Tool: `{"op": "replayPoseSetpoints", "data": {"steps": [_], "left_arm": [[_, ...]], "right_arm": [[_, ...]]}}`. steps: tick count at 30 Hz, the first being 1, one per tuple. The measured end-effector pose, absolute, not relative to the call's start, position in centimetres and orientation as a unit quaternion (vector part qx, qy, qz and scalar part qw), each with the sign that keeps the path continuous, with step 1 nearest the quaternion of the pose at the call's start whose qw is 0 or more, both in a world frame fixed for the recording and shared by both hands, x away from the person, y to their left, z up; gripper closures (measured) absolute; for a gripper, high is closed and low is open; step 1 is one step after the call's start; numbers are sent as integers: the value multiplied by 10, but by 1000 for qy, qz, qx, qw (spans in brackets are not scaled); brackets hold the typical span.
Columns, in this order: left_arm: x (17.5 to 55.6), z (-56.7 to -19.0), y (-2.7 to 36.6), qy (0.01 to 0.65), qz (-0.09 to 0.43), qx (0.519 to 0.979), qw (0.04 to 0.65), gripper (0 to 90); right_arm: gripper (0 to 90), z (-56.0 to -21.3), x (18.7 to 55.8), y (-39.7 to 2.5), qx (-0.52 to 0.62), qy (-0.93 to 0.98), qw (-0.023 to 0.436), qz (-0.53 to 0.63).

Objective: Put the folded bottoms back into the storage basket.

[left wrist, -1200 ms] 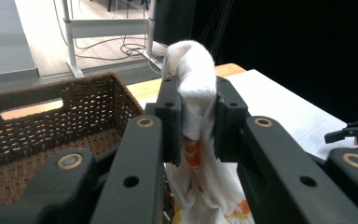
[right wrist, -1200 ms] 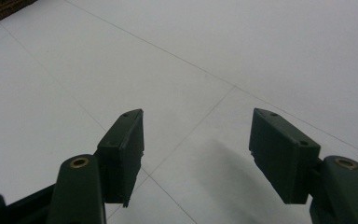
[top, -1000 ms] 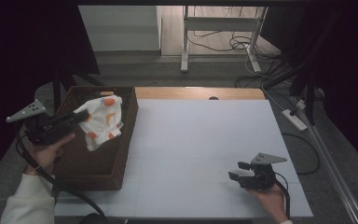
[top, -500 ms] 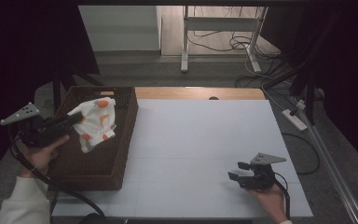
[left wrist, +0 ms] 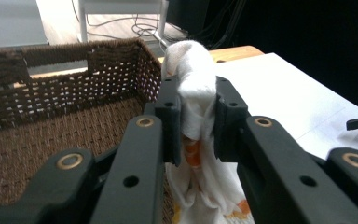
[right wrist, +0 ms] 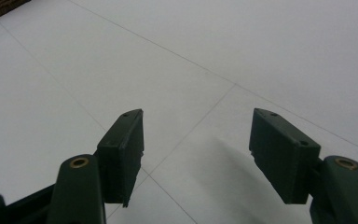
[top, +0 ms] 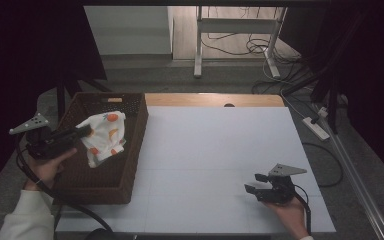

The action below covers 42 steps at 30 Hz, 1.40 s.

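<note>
A white cloth with orange prints (top: 104, 137) hangs inside a brown wicker basket (top: 132, 145) at the table's left. My left gripper (top: 86, 131) is shut on the cloth's upper edge. In the left gripper view the white cloth (left wrist: 196, 100) bulges up between the black jaws of my left gripper (left wrist: 196, 122) and drapes down toward the basket's woven floor (left wrist: 37, 140). My right gripper (top: 255, 183) rests open near the table's front right, held low over the white tabletop (right wrist: 177, 60); my right gripper (right wrist: 196, 145) has nothing between its fingers.
The white table (top: 215, 150) spreads out right of the basket, with a wooden strip (top: 210, 99) along its far edge. A metal frame and cables (top: 240, 45) stand on the floor beyond. A power strip (top: 316, 128) lies on the floor off the right edge.
My left gripper has moved left and lower, carrying the cloth from above the basket's right wall down into the basket. The right gripper has stayed put.
</note>
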<state>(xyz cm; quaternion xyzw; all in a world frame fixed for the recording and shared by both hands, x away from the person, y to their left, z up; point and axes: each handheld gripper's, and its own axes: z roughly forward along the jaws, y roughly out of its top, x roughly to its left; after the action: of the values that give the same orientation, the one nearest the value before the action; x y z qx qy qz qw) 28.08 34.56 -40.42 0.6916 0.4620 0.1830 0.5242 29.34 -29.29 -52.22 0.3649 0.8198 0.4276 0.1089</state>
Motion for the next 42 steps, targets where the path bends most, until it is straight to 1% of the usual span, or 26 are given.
{"op": "replayPoseSetpoints", "data": {"steps": [16, 24, 33, 42], "left_arm": [[293, -423, 343, 470, 152, 710, 502, 758], [303, -436, 341, 477, 137, 727, 476, 758], [316, -444, 342, 488, 129, 735, 452, 756], [323, -449, 345, 498, 135, 740, 433, 750]], "right_arm": [[354, -522, 294, -293, 364, 820, 110, 427], [354, -522, 293, -293, 363, 821, 110, 426], [354, -523, 294, -293, 363, 822, 109, 425], [354, -522, 293, -292, 361, 822, 111, 427]]}}
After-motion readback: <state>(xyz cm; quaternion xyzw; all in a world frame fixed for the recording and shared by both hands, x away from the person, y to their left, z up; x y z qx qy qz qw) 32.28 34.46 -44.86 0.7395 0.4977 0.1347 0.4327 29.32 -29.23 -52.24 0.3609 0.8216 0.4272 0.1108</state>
